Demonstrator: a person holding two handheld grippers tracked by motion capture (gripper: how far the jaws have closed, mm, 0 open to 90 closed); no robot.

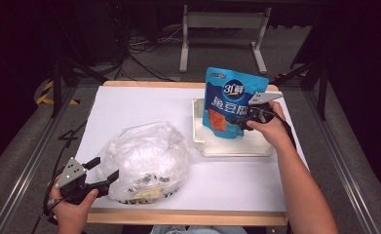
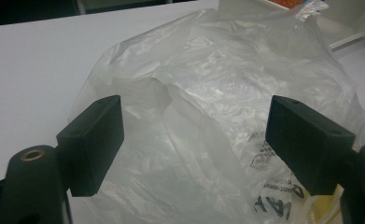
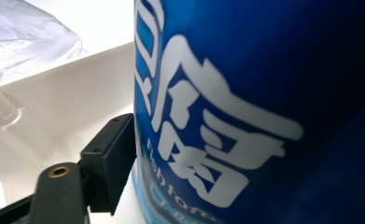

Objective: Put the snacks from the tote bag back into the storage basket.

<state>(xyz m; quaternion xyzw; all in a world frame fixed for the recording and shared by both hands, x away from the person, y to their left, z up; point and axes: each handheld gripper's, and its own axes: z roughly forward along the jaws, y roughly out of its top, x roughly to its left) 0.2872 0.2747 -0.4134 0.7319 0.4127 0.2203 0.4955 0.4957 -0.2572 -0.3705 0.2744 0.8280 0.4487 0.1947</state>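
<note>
A blue snack pouch (image 1: 233,100) with white characters stands upright over a white tray (image 1: 227,146) at the right of the table. My right gripper (image 1: 241,122) is shut on its lower right side. In the right gripper view the pouch (image 3: 245,116) is very close, one black finger (image 3: 110,161) presses against it, and the other jaw is hidden behind it. A crumpled clear plastic bag (image 1: 146,158) lies front left. My left gripper (image 1: 105,168) stands open at the bag's left edge; in the left gripper view its jaws (image 2: 201,144) are spread wide with the bag (image 2: 208,93) bulging between them.
The white tabletop (image 1: 129,102) has a wooden front edge near me. Printed packaging (image 2: 273,205) shows through the bag's lower part. The tray's wall (image 3: 54,102) sits just beside the pouch. Floor cables and a desk frame (image 1: 222,29) lie beyond the table.
</note>
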